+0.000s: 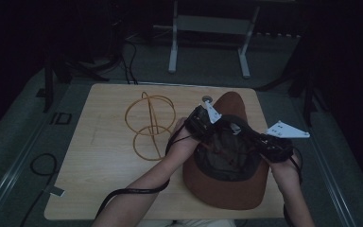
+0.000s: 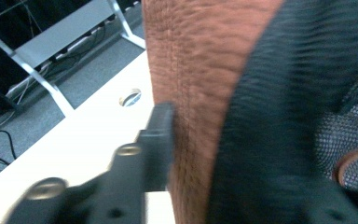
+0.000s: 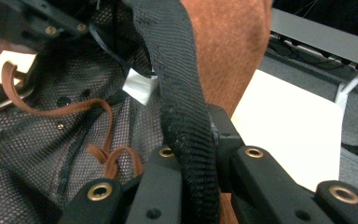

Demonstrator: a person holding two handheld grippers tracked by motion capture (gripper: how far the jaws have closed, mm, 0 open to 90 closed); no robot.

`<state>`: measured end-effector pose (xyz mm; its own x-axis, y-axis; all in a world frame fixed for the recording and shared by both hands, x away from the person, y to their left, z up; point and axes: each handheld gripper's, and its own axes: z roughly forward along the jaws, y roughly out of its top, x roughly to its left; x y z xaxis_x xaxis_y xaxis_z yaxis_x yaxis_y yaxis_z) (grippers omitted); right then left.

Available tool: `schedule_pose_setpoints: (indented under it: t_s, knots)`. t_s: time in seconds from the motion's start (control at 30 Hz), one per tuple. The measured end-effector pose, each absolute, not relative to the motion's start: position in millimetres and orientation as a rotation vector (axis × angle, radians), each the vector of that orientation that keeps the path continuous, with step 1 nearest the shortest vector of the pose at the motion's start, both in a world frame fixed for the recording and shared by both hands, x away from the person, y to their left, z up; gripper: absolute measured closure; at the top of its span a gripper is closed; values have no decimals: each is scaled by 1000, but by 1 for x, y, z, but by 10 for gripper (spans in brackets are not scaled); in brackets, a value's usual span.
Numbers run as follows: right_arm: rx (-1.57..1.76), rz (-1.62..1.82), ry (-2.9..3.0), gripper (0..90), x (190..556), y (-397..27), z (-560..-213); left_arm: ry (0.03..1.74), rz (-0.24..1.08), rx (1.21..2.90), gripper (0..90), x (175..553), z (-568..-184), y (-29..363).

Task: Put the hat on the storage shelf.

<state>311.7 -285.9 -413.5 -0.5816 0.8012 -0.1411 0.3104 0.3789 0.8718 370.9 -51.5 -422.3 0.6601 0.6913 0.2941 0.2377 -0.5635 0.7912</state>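
Brown hat (image 1: 227, 184) lies upturned on desk (image 1: 104, 156) between both grippers, left fingers (image 2: 161, 140) and right fingers (image 3: 223, 140) each clamped on its rim.

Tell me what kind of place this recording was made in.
Probably a dim lab or workshop: a bare wooden table on grey carpet, a metal desk frame behind it, and loose cables on the floor.
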Motion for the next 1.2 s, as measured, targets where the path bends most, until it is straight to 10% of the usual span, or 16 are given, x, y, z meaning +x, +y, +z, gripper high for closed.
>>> schedule_pose_setpoints:
  t_s: [0.1,0.4,0.87,1.2]
  knots:
    - [962,1152,2088,847,313,-282,-417,713,778,2125,861,371,-424,-52]
    - [974,1167,2041,793,304,-281,-417,682,804,2081,874,367,-409,-48]
    - [916,1353,1996,414,262,-302,-392,643,836,1974,874,358,-390,-42]
    - [1000,1315,1869,435,255,-348,-390,551,775,1880,874,360,-387,-18]
